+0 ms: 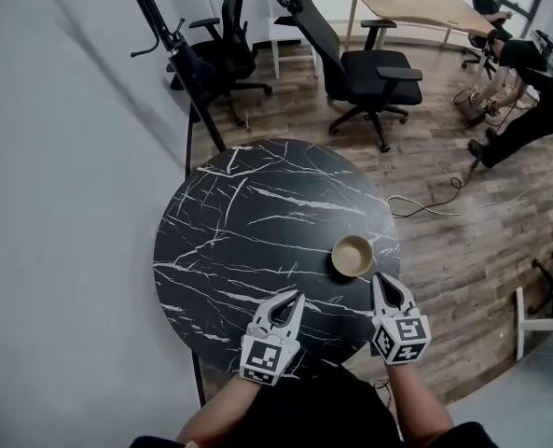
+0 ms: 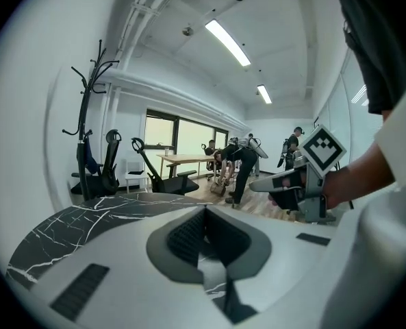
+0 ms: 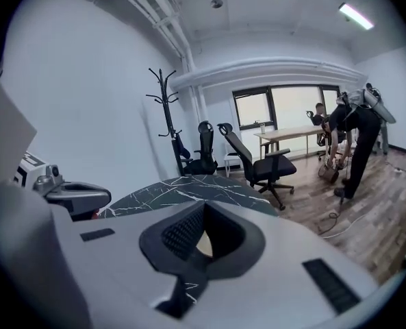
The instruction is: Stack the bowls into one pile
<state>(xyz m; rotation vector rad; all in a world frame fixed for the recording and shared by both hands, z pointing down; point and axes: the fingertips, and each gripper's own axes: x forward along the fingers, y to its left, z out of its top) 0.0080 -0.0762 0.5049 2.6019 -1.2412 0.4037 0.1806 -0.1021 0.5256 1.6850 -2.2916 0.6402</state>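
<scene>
- Nearest you, over the near rim of the round marble table [image 1: 248, 222], the left gripper [image 1: 290, 304] hangs with its jaws brought fully together. Its own view shows only table top past the pads, so it holds nothing.
- Just to its right, the right gripper [image 1: 384, 292] also has its jaws pressed together and empty. In the right gripper view a tan sliver of the bowl pile [image 3: 204, 243] shows beyond the pads. It lies below them, not between them.
- Just beyond the right gripper's tip, and apart from it, the bowl pile [image 1: 352, 256] stands upright close to the table's right edge. From above it reads as one tan round. You cannot tell how many bowls are nested in it.
- No second bowl shows anywhere on the table top.
- Step in hand, as a judgement: the pile appears finished, and both grippers are clear of it.
- Next move, as a judgement: little is called for. Keep both tips away from the pile's rim, because it sits near the edge and a knock could push it off.
- Beyond the table stand the office chairs [image 1: 365, 68] and a coat stand [image 1: 155, 17].
- Farthest off are a wooden desk [image 1: 416, 3] and people [image 1: 528, 82] bent over work on the wood floor.
</scene>
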